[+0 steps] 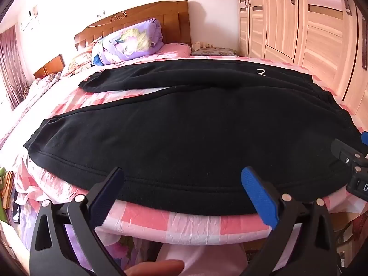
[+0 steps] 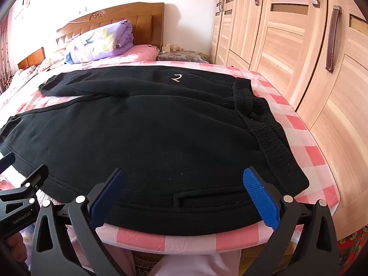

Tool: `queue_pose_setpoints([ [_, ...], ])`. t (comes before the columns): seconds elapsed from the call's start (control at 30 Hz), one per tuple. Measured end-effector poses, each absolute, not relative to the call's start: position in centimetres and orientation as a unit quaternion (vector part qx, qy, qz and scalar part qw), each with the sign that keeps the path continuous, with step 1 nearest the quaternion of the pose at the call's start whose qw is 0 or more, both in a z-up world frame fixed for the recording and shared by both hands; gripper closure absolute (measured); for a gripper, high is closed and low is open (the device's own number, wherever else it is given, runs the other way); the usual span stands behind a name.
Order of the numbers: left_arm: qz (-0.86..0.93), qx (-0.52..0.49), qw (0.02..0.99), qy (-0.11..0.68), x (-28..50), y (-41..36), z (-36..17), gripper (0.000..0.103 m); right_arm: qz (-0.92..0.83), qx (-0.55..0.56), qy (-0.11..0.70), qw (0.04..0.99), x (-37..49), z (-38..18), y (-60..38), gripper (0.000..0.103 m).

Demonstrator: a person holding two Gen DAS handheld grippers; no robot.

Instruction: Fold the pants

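Left wrist view first: the black pants [image 1: 184,124] lie spread flat across the pink checked bed cover [image 1: 174,223], filling the middle of the frame, legs running to the left and waistband at the right. At the bottom, the left gripper [image 1: 181,179] hangs over the near seam with its jaws wide apart, nothing between them. The right gripper's tip pokes in at the right edge. Over to the right wrist view: the right gripper [image 2: 184,179] sits at the bottom, jaws also spread wide and gripping nothing, over the near hem by the waistband [image 2: 266,128]. A folded purple quilt [image 2: 103,41] rests upper left by the headboard [image 2: 115,11], and a wooden wardrobe [image 2: 299,34] fills the right.
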State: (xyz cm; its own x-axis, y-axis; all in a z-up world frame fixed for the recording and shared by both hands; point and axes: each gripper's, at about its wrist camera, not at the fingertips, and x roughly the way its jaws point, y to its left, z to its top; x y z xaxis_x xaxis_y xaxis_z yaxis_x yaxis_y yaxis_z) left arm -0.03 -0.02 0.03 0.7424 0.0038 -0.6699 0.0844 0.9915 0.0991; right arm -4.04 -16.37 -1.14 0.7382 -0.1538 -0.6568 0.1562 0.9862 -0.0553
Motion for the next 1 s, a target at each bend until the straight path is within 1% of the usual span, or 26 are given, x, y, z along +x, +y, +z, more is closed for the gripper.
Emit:
queue_pose_setpoints([
  [0.13, -0.019, 0.072, 0.934, 0.35, -0.4, -0.4, 0.2, 0.001, -0.084, 0.007, 0.353, 0.932, -4.1, -1.0, -16.7, 0.004],
  [0.23, -0.03, 0.051, 0.929, 0.365, 0.2, 0.3, 0.1, 0.001, -0.084, 0.007, 0.353, 0.932, -4.0, -1.7, -16.2, 0.004],
  [1.0, -0.025, 0.057, 0.927, 0.37, 0.1, 0.5, -0.4, 0.001, -0.072, 0.013, 0.36, 0.93, -4.1, -1.8, -16.4, 0.004],
])
